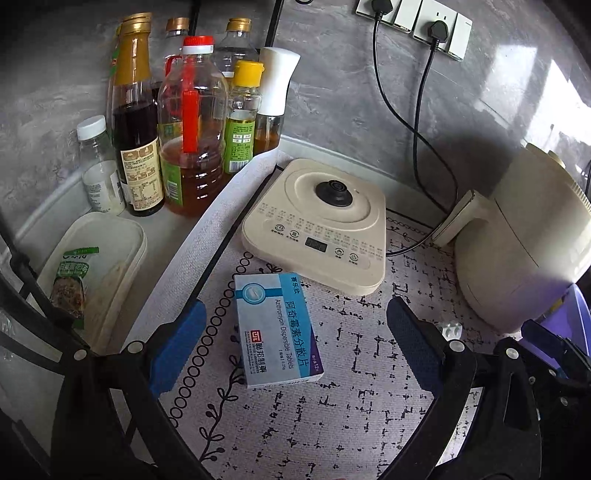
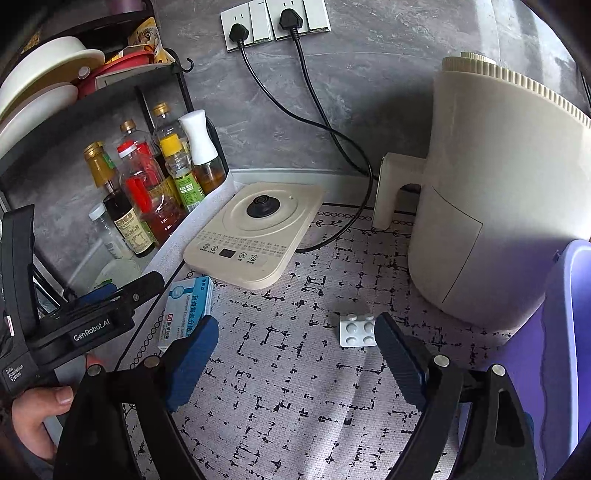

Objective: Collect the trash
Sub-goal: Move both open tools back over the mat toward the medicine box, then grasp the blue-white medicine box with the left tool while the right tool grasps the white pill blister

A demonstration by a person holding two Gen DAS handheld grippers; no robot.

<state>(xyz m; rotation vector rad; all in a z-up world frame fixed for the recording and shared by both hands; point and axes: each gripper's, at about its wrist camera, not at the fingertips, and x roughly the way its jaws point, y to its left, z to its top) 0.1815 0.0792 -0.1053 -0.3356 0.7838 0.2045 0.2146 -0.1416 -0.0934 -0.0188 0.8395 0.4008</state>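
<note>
A blue-and-white medicine box (image 1: 277, 332) lies flat on the patterned mat, between the blue pads of my left gripper (image 1: 295, 347), which is open and does not touch it. In the right wrist view the same box (image 2: 188, 310) sits at the left, under the left gripper (image 2: 129, 286). A small white blister pack (image 2: 356, 330) lies on the mat just ahead of the right-hand pad of my right gripper (image 2: 297, 363), which is open and holds nothing. The blister pack (image 1: 451, 329) also shows beyond the left gripper's right finger. A purple bin (image 2: 554, 332) stands at the right.
A cream kettle base (image 1: 314, 229) sits behind the box and a cream air fryer (image 2: 498, 184) stands at the right. Several oil and sauce bottles (image 1: 192, 122) line the wall at the left. A plastic tub (image 1: 110, 258) there holds a green sachet (image 1: 70, 280). Two cords run to wall sockets (image 2: 273, 18).
</note>
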